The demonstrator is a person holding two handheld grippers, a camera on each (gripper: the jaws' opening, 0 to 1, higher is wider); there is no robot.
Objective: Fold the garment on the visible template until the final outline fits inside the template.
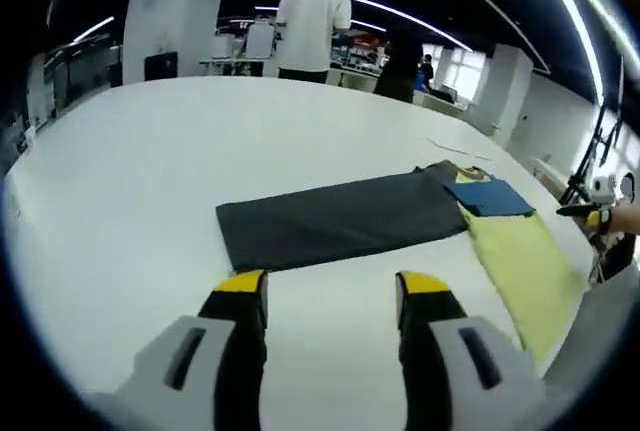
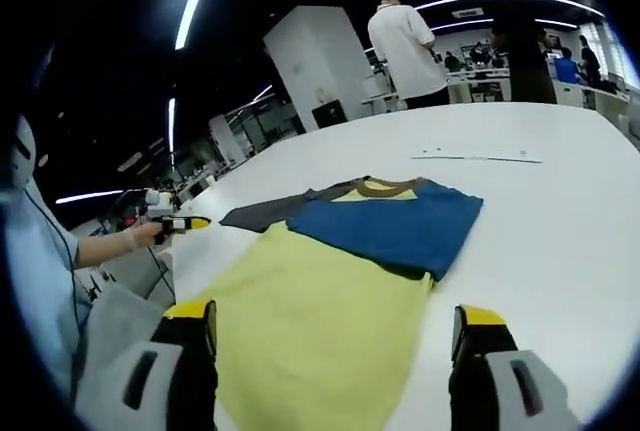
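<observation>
Looking along my left gripper (image 1: 330,296), I see its two yellow-tipped jaws spread apart with nothing between them. They hang over the big white table (image 1: 150,171). Just past the jaws lies a dark gray mat (image 1: 340,219), flat and long. I think this is the template, but I cannot be sure. At its far right end the garment (image 1: 520,261) touches it. The garment is a shirt with a pale yellow body and a blue sleeve (image 1: 492,197) folded over on top.

Through my right gripper (image 2: 340,331), the jaws are also spread wide and hold nothing. They sit near the bottom edge of the yellow garment (image 2: 310,321). The blue sleeve (image 2: 390,221) is folded across the top part of the shirt, and a brown collar (image 2: 385,187) peeks out above it. A bit of the dark gray mat (image 2: 255,213) sticks out on the left side of the shirt. A thin white strip (image 2: 480,157) lies on the table (image 2: 560,221) farther back, well apart from the shirt.

On the left of the right gripper view I can see a hand (image 2: 140,236) holding a gripper with a yellow tip. A person in a white shirt (image 1: 312,16) stands behind the table with their back turned.
</observation>
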